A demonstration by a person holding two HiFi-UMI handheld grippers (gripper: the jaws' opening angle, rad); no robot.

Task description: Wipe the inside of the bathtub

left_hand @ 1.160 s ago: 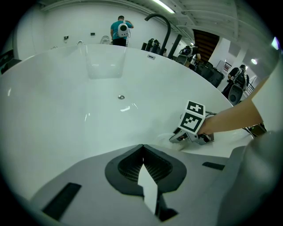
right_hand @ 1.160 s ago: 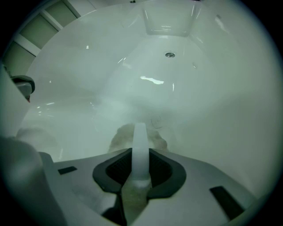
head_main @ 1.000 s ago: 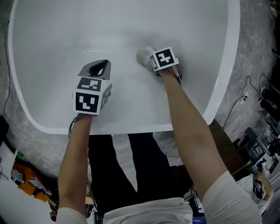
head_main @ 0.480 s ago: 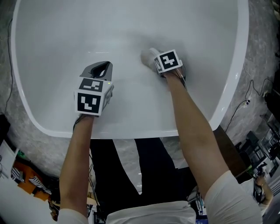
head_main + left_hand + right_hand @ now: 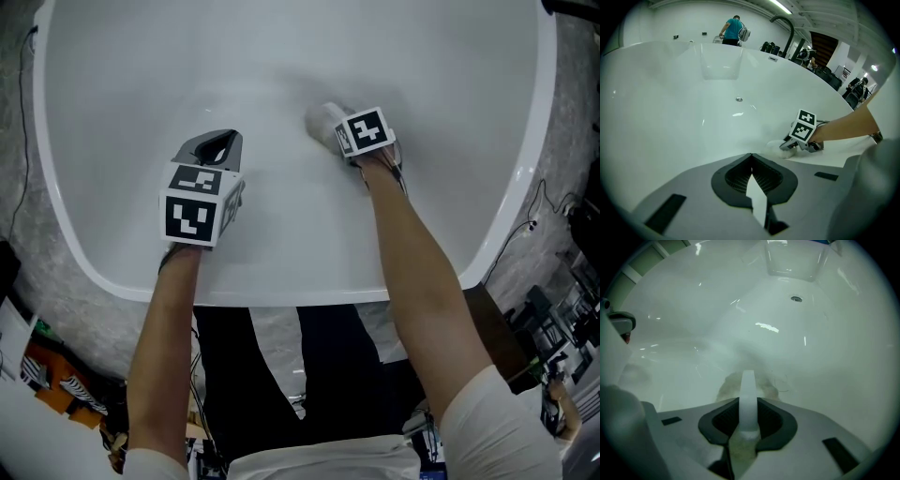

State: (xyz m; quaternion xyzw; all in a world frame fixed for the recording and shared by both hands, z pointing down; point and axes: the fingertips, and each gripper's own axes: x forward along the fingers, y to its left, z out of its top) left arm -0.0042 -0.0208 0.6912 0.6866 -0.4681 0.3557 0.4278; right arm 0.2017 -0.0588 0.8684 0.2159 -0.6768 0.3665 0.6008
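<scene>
A white bathtub (image 5: 281,56) fills the head view, its near rim (image 5: 281,286) curving across the middle. My right gripper (image 5: 328,122) is shut on a pale cloth (image 5: 322,118) and presses it against the tub's inner wall. In the right gripper view the cloth (image 5: 731,385) bunches beyond the jaws, which stand together (image 5: 748,380). My left gripper (image 5: 217,147) hovers over the tub's inside, to the left of the right one; its jaws are shut with nothing between them (image 5: 752,176). The left gripper view shows the right gripper (image 5: 799,140) and cloth (image 5: 780,146) low on the wall.
The drain (image 5: 796,298) sits on the tub floor ahead, also visible as the drain (image 5: 738,99). A dark faucet (image 5: 785,28) rises beyond the far rim. Grey stone floor (image 5: 66,300) and cables (image 5: 525,220) surround the tub. People (image 5: 733,30) stand in the background.
The right gripper and cloth have shifted slightly right along the tub wall. The left gripper has hardly moved. The head view has drifted, so the tub rim sits a little lower.
</scene>
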